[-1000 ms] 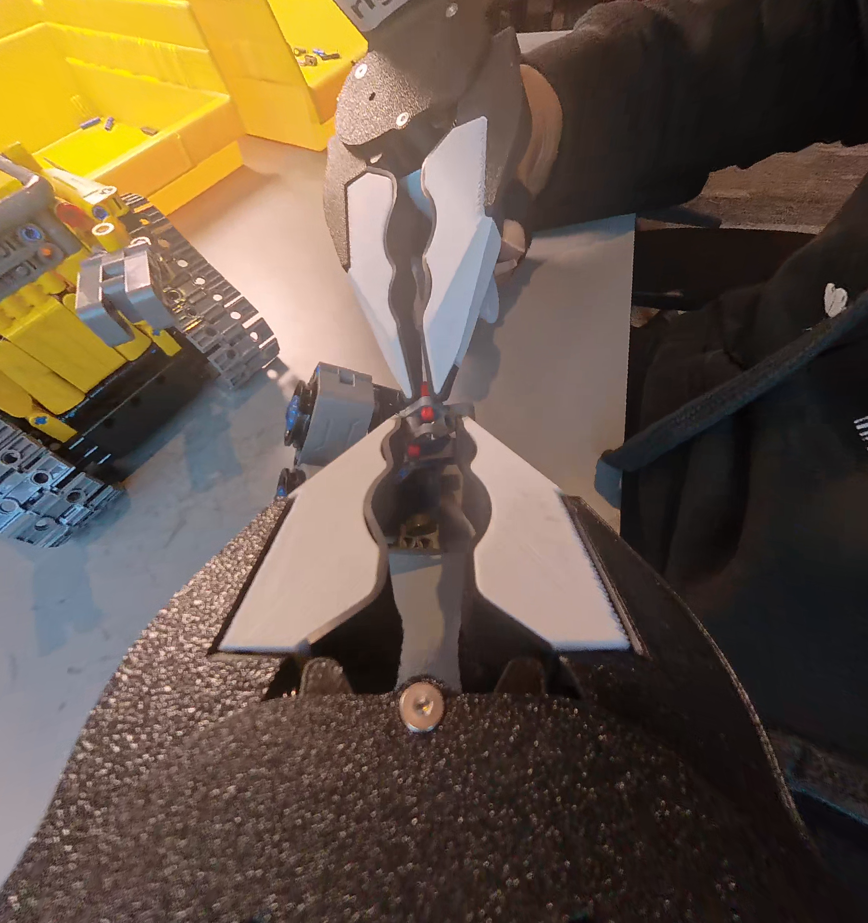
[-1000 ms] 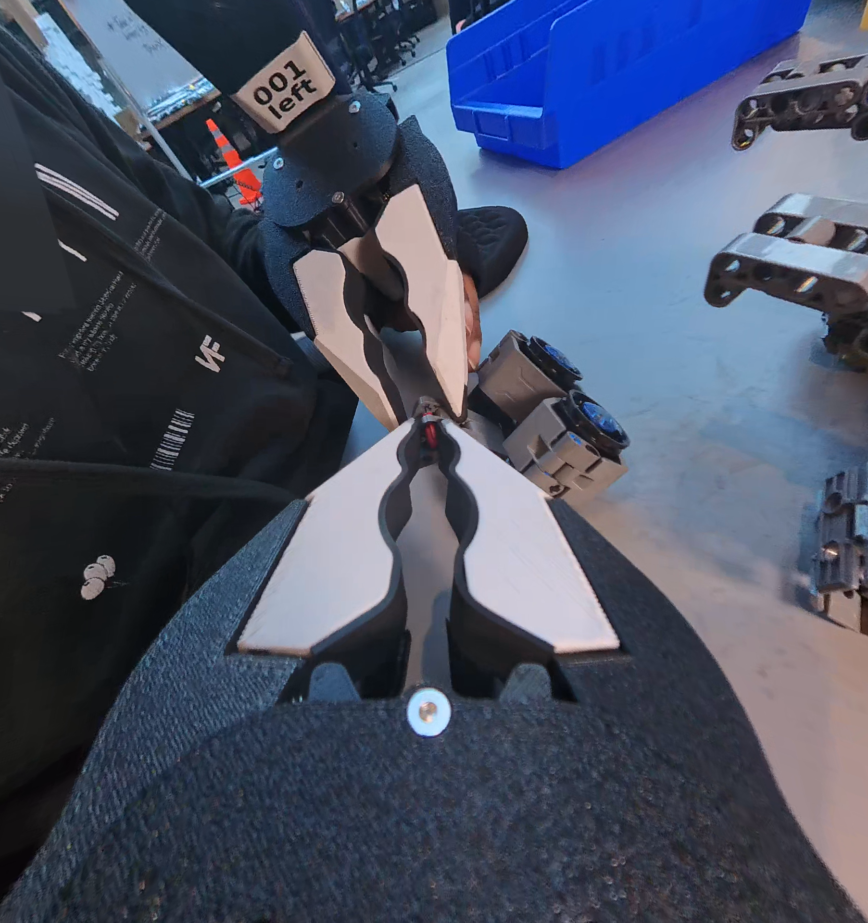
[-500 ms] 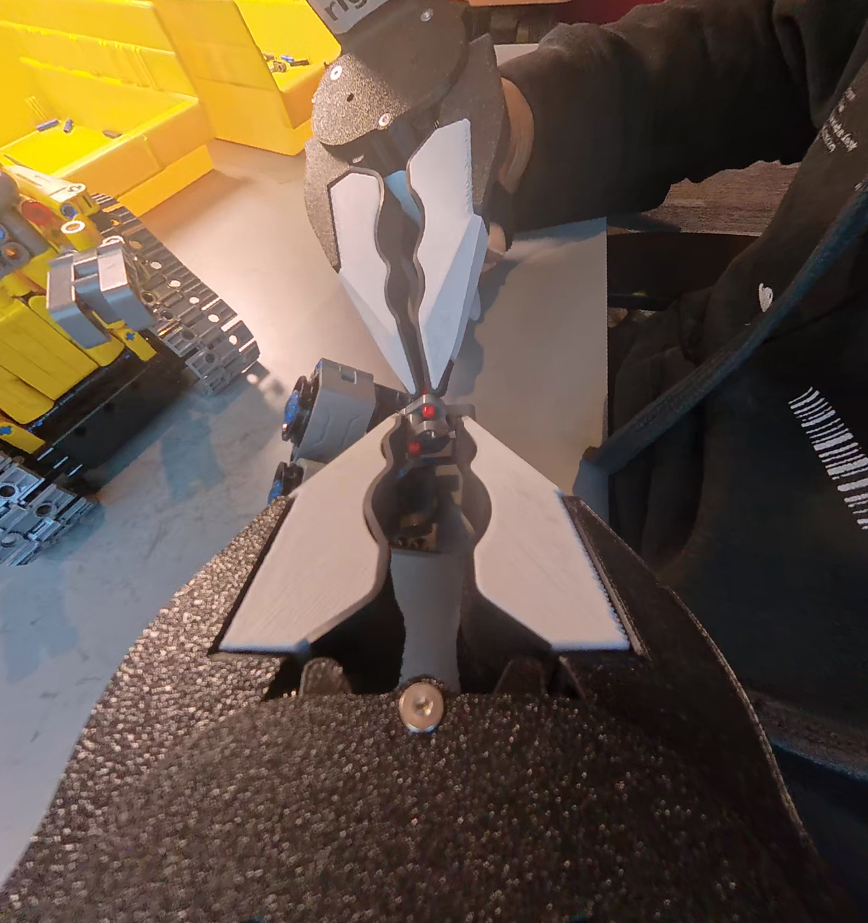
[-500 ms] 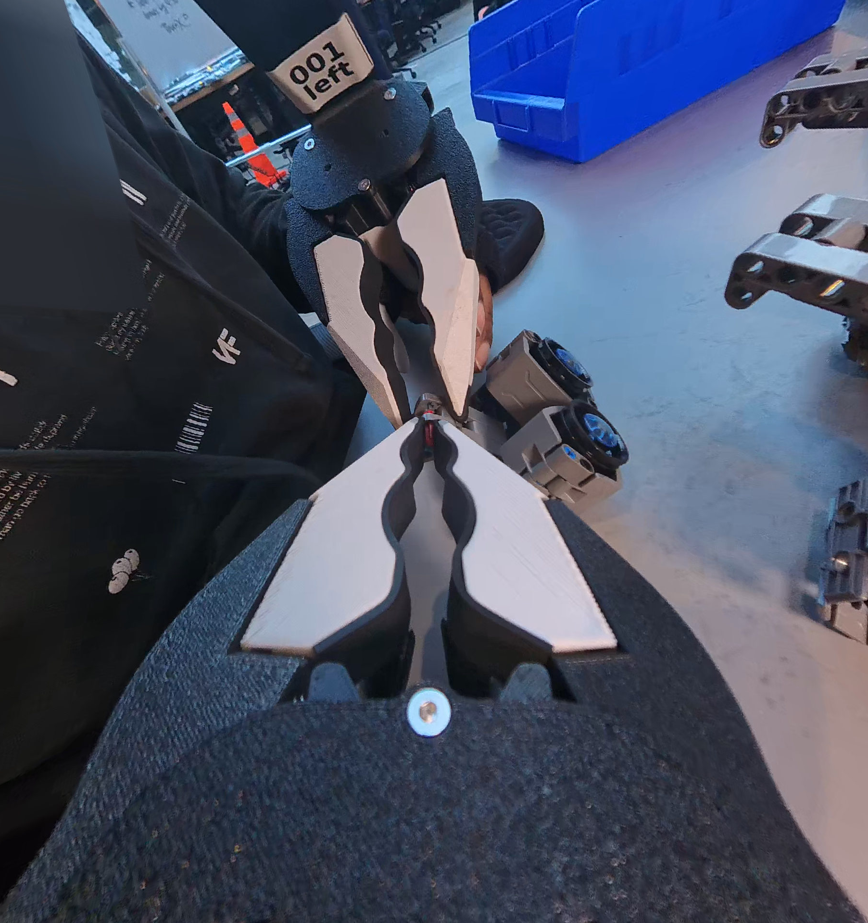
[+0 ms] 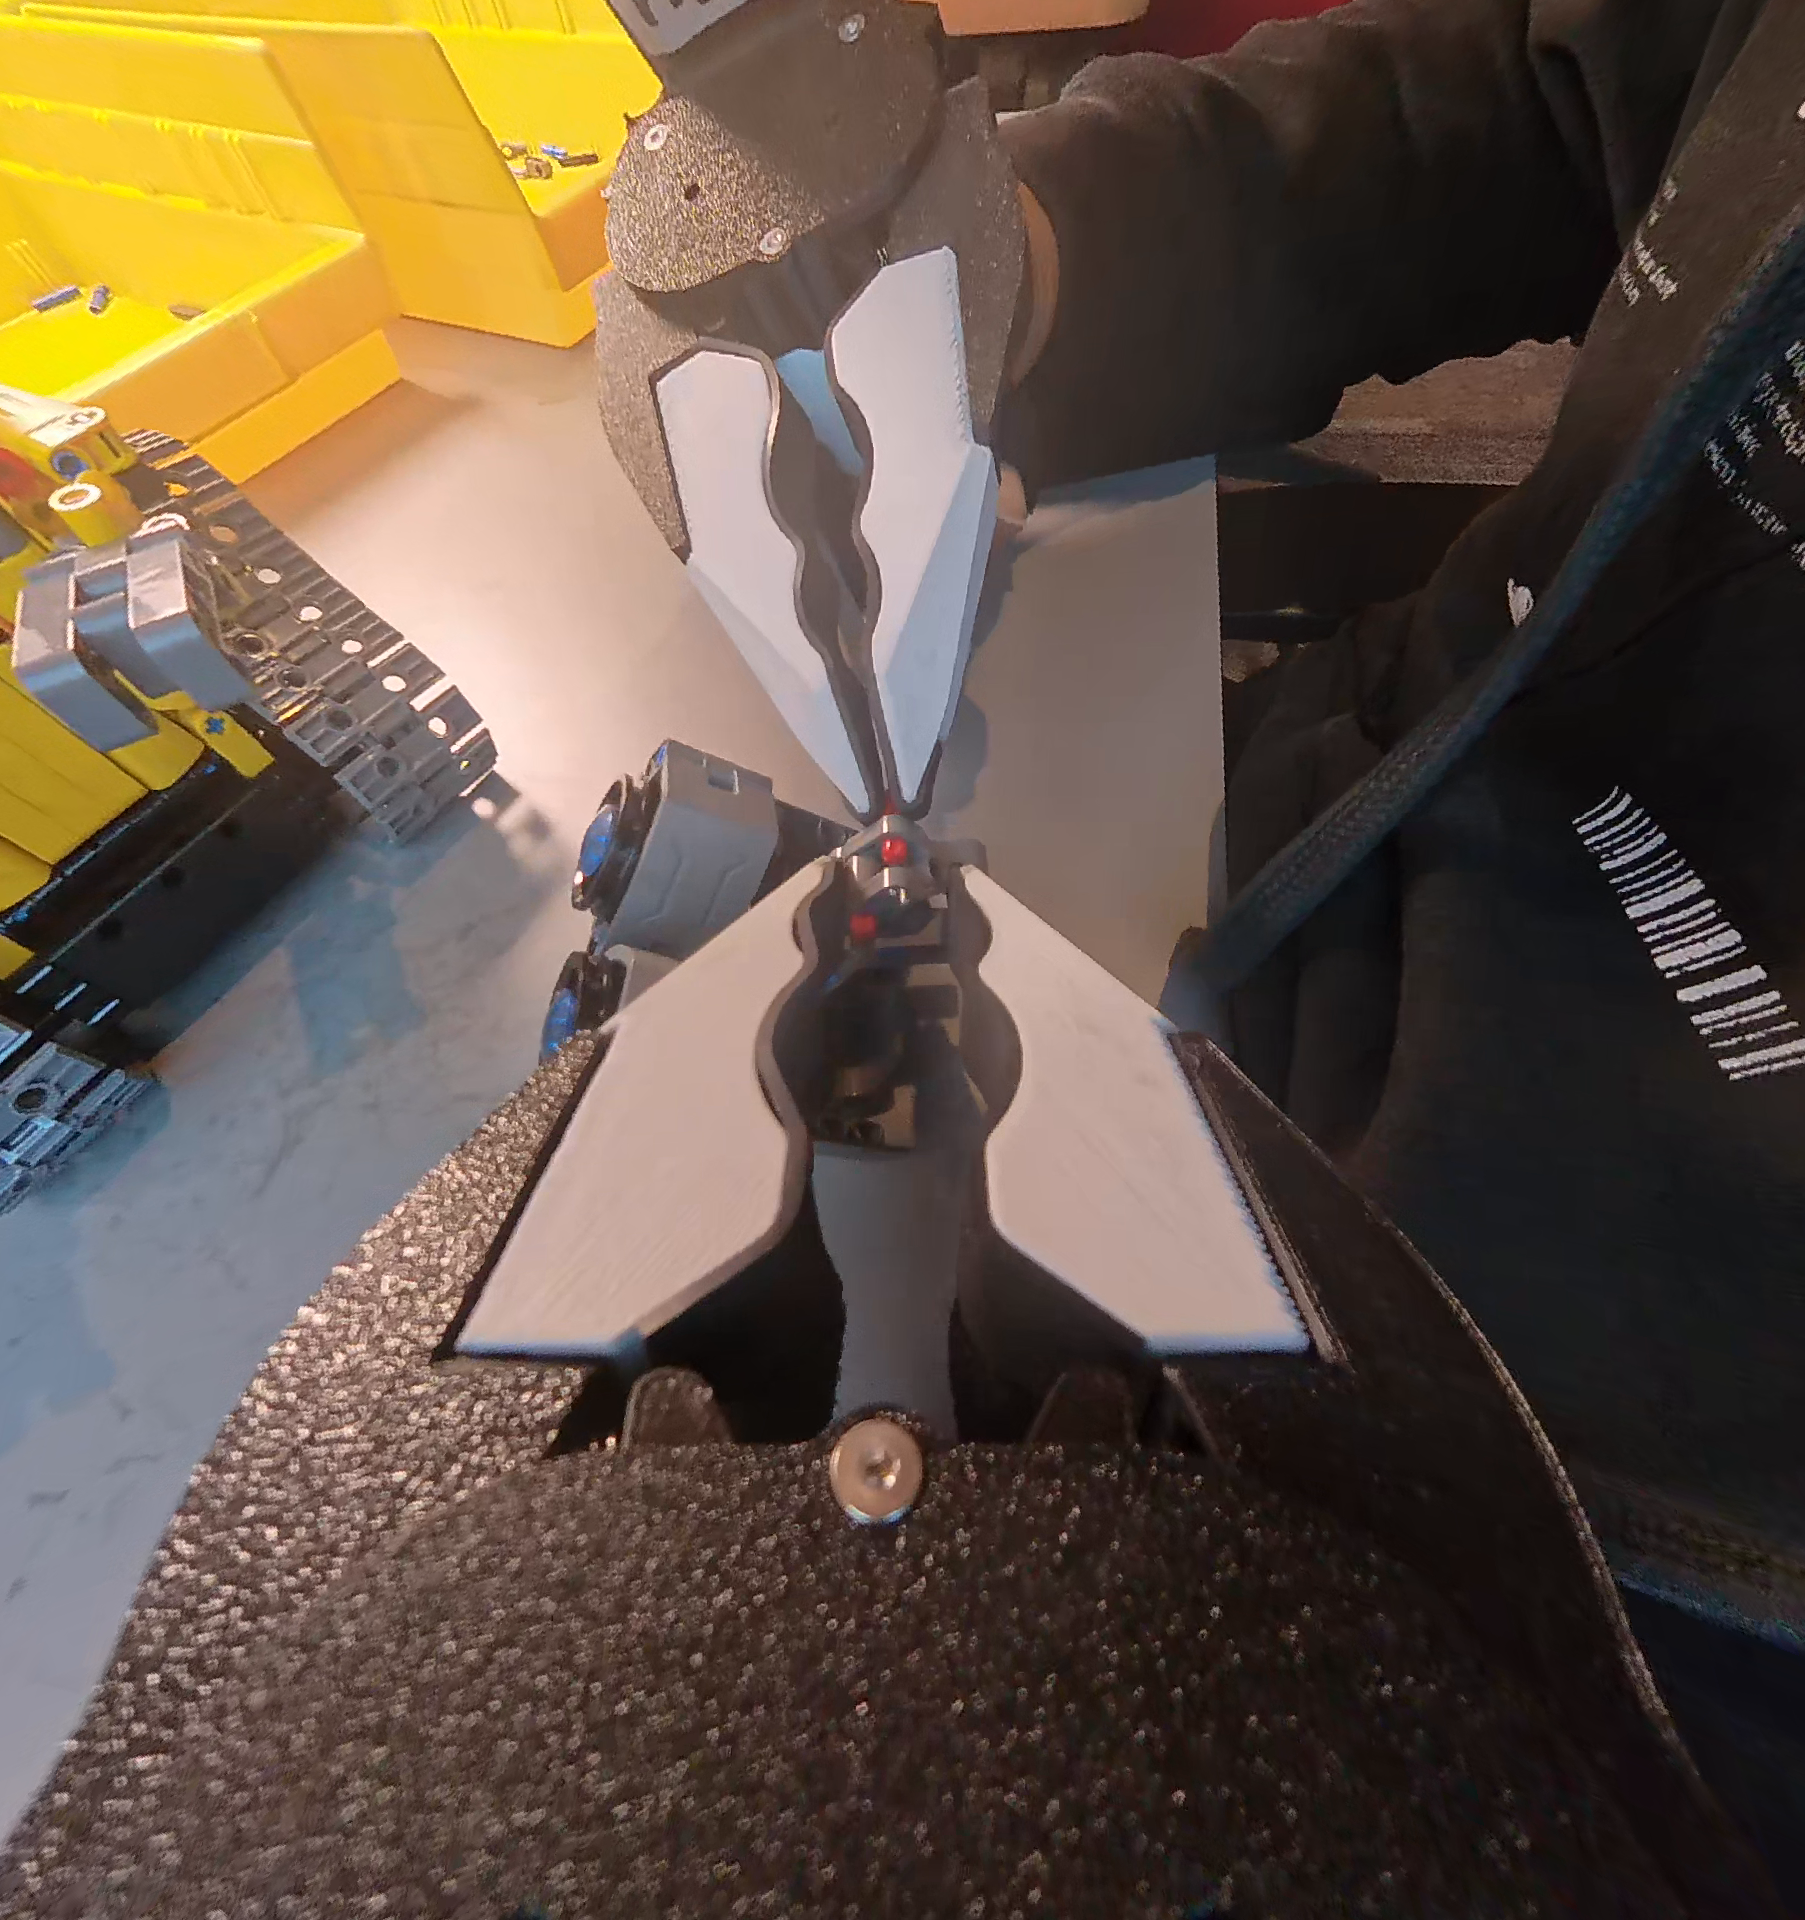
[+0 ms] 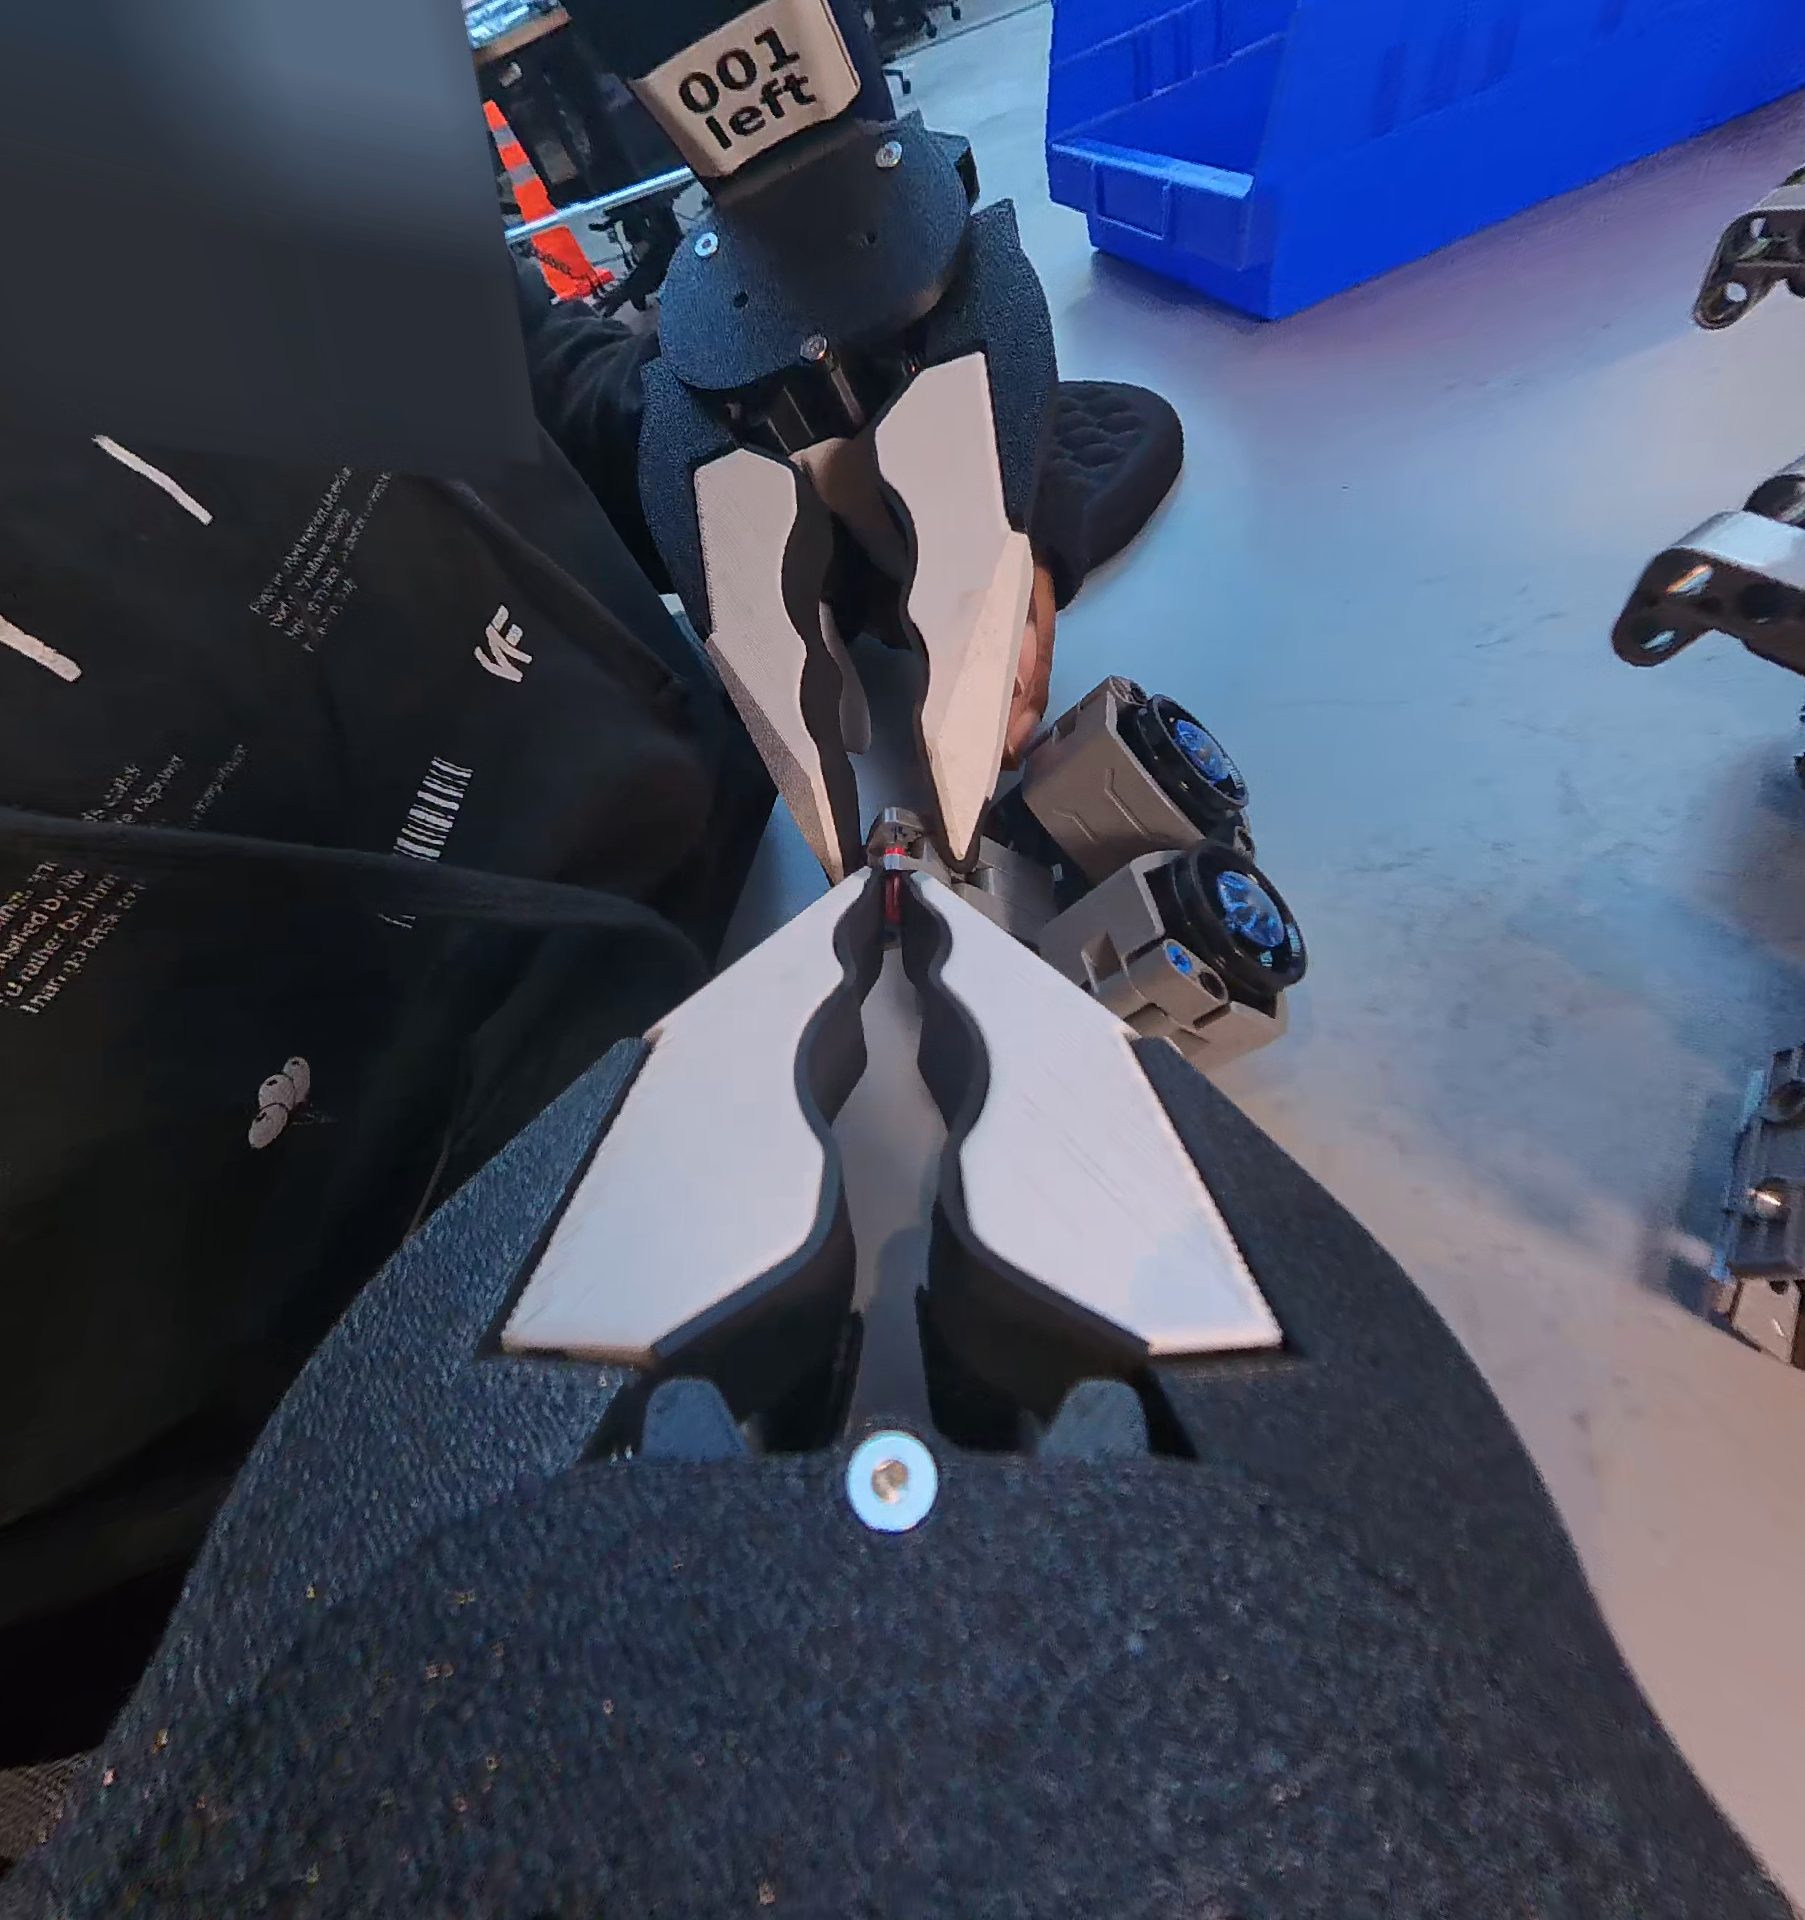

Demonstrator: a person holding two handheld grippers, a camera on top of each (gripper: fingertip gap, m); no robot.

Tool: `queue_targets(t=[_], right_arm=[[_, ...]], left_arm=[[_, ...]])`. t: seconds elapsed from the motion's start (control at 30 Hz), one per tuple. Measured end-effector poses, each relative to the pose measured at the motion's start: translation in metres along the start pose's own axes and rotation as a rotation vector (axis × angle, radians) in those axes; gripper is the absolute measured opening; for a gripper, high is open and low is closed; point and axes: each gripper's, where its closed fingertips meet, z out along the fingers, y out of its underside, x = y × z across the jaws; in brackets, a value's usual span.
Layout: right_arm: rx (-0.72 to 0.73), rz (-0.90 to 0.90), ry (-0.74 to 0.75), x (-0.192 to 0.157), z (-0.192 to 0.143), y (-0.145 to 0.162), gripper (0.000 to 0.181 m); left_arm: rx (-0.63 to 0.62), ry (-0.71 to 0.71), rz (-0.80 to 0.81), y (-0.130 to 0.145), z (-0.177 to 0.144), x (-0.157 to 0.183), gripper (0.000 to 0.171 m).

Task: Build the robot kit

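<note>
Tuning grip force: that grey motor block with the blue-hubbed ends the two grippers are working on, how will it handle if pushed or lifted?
The motor block looks like rigid plastic, so likely stiff. Its boxy housings lie flat on the table, so it should slide rather than roll. The small grey piece with red pins, between the left gripper and right gripper, could pop off if twisted.

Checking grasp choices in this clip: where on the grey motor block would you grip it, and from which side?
Probably across the motor block's flat grey sides, coming from above. Its round blue-faced ends would likely slip between jaws, and its near end is already crowded: the left gripper and right gripper both pinch the small red-pinned piece there.
</note>
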Motion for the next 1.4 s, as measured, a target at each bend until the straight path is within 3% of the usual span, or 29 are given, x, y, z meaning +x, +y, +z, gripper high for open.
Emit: queue_targets(t=[0.6,0.73,0.93,1.4], right_arm=[[0.0,-0.02,0.002,-0.0027,-0.0019,0.0011,0.002],[-0.007,-0.049,0.004,-0.0057,-0.0006,0.0015,0.013],[-0.009,-0.056,0.033,-0.0013,0.0014,0.0006,0.004],[-0.022,-0.052,0.021,-0.0021,0.0009,0.0033,0.002]], left_arm=[[0.006,0.007,0.006,-0.0004,0.0003,0.0024,0.019],[0.012,0.006,0.001,-0.0009,-0.0012,0.0017,0.018],[0.012,0.007,0.001,-0.0011,-0.0015,0.0021,0.019],[0.004,0.017,0.002,-0.0001,-0.002,0.0034,0.018]])
